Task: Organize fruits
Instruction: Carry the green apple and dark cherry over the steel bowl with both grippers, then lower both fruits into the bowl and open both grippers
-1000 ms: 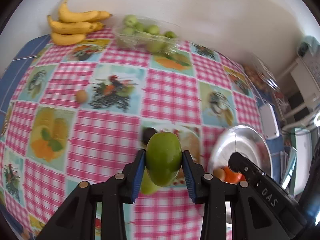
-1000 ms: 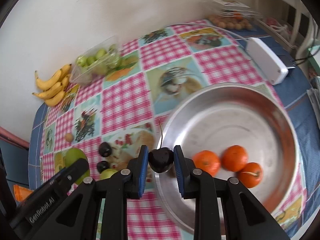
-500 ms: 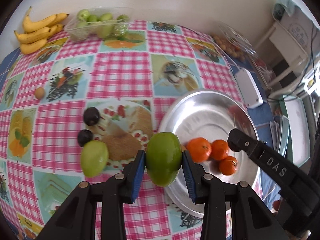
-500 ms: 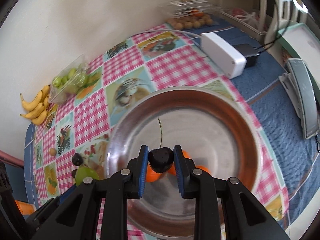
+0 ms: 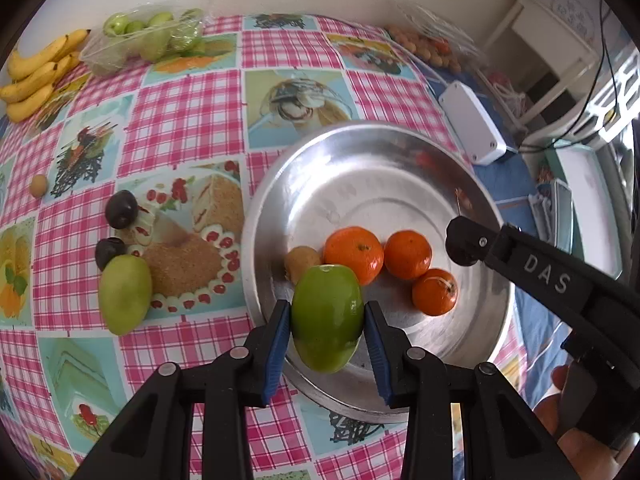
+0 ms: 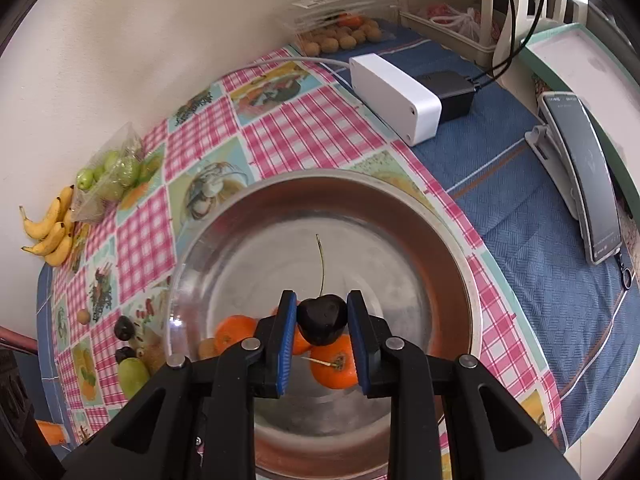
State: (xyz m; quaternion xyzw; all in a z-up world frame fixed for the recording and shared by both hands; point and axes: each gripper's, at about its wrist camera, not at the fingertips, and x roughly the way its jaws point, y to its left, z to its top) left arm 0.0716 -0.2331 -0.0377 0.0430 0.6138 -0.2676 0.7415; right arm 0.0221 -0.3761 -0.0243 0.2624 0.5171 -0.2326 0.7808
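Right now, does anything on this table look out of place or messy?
Nothing is spilled or damaged. A few fruits lie loose on the cloth outside the metal bowl: a green mango, two dark plums and a small tan fruit off alone.

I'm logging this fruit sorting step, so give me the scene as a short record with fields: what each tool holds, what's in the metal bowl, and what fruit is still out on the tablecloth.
left tool: shut on green mango, over the near rim of the metal bowl
right tool: shut on dark cherry with its stem, over the bowl
in bowl: three oranges, one small brown fruit
on tablecloth: second green mango, two dark plums, small tan fruit
far edge: bananas, bag of green fruit
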